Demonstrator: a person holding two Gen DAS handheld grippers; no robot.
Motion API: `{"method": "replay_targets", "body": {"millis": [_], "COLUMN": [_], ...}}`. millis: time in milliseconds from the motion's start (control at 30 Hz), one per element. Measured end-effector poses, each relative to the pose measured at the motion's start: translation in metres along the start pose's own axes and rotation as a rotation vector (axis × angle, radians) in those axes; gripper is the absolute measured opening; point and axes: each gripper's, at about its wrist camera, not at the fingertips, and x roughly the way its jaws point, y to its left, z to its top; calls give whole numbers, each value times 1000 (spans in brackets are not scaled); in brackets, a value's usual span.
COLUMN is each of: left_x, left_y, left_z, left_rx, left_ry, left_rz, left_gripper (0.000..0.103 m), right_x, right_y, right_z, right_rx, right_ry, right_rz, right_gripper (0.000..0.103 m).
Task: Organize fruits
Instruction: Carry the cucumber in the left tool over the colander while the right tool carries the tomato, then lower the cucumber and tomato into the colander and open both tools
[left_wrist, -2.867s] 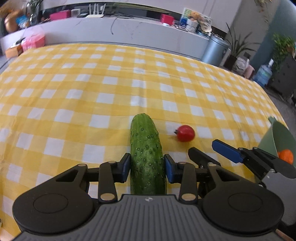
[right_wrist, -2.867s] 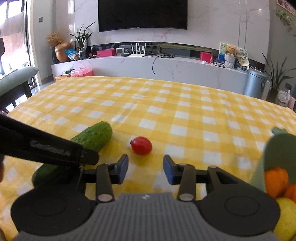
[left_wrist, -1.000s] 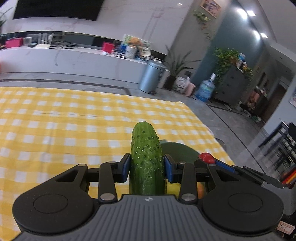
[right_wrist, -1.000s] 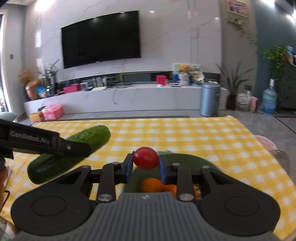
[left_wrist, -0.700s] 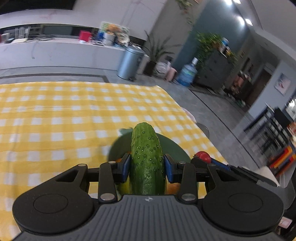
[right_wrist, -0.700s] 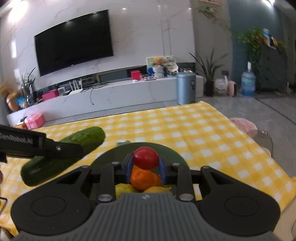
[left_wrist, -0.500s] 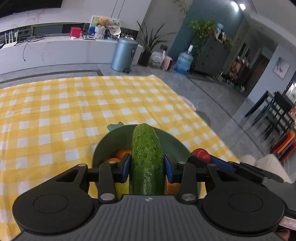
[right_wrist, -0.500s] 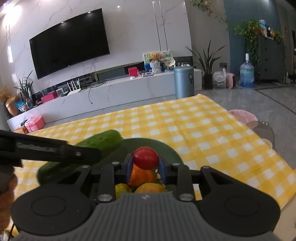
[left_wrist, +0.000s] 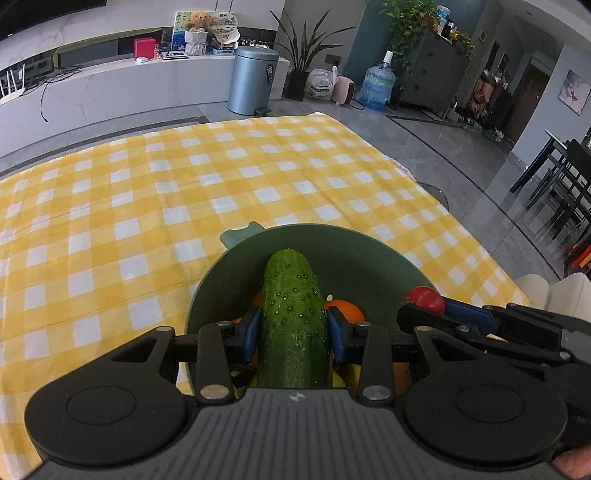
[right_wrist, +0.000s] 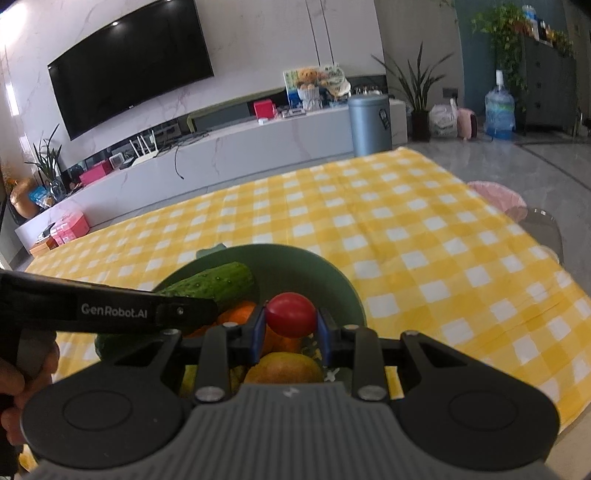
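My left tool (left_wrist: 293, 334) is clamped on the cucumber (left_wrist: 293, 321); both blue pads press its sides, and its far end points forward over the inside of the green bowl (left_wrist: 354, 251); in the right wrist view the cucumber (right_wrist: 212, 282) lies tilted above the bowl's left half, its near part hidden behind my left tool's black finger. My right tool (right_wrist: 290, 330) is closed on the cherry tomato (right_wrist: 291, 314); the tomato sits between the two blue pads, held above the bowl's contents; from the left wrist view the tomato (left_wrist: 424, 299) shows just over the bowl's right rim, at the tip of my right tool.

Bowl (right_wrist: 332, 273) stands on the tabletop (right_wrist: 424, 236), which is covered in yellow-and-white check cloth; it sits near the tabletop's near right corner. Inside the bowl: an orange fruit (right_wrist: 236, 314) beneath the cucumber; a yellow-orange fruit (right_wrist: 282, 369) directly below the tomato; whether the cucumber touches the fruit under it, I cannot tell.
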Motion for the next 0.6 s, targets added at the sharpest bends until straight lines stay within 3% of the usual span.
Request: {"method": "replay_targets", "body": {"millis": [200, 433, 600], "left_x": [2, 5, -1], "left_y": [2, 5, 4], "left_z": [-3, -3, -3], "left_rx": [4, 1, 11], "left_ry": [17, 55, 38], "left_rz": [-20, -32, -22], "left_gripper": [42, 42, 62], "right_x": [17, 34, 40], "right_y": [-7, -3, 0], "right_z": [8, 18, 25], "right_rx": [-11, -165, -287], "right_ry": [65, 133, 163], "right_rz": [7, -2, 2], "right_gripper": [25, 25, 26]}}
